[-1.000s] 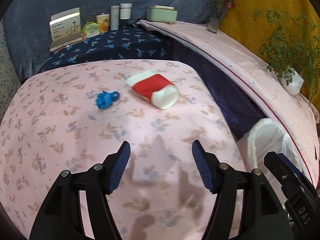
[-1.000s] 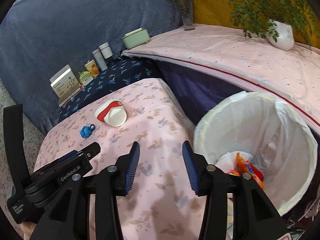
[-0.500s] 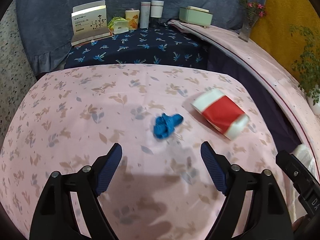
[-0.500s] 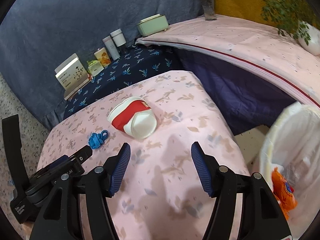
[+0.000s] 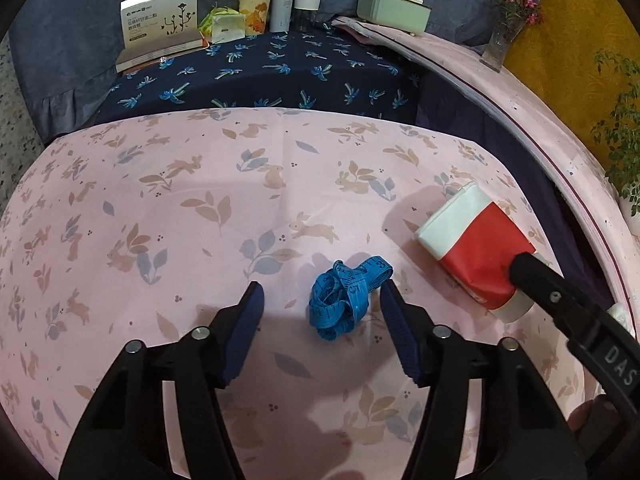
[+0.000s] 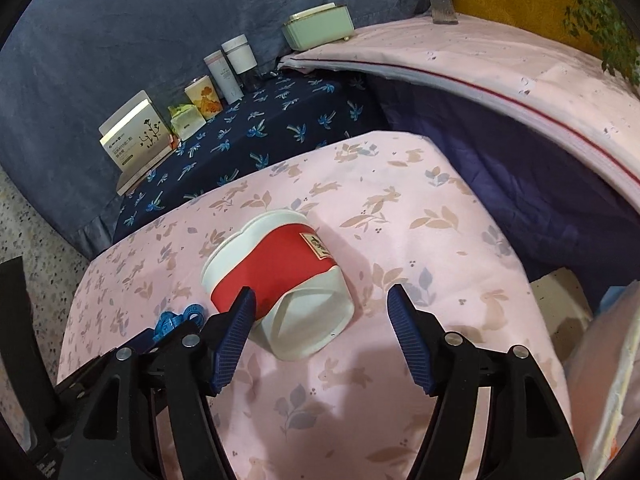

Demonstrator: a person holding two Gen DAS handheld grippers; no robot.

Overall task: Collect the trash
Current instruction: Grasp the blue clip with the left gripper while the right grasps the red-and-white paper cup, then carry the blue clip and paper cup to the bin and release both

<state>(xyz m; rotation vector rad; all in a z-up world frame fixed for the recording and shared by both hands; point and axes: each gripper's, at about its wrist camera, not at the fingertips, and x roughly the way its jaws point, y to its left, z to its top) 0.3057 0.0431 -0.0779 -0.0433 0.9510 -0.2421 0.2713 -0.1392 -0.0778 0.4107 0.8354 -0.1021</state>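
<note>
A bundled blue tape measure (image 5: 344,300) lies on the pink leaf-print tablecloth (image 5: 180,208). My left gripper (image 5: 320,292) points down at it, jaws closing, tape between them near the right pad; the left pad stands clear. A crushed red-and-white paper cup (image 6: 280,276) lies on its side just right of the tape. My right gripper (image 6: 320,302) is over its open end, jaws opening, cup between them beside the left finger. In the left wrist view the cup (image 5: 468,248) is partly covered by a right gripper finger. The tape measure (image 6: 176,320) shows at the right wrist view's lower left.
Behind the pink cloth, a dark blue floral surface (image 5: 280,76) carries a card box (image 5: 160,20), cartons, two bottles and a mint green box (image 5: 392,10). A higher pink-covered table (image 6: 500,68) runs along the right. The white-lined bin (image 6: 616,360) is at the right edge.
Both grippers came forward and down over the pink cloth. The left jaws widened, then narrowed around the tape measure. The right gripper swung away from the bin to the cup and opened wider.
</note>
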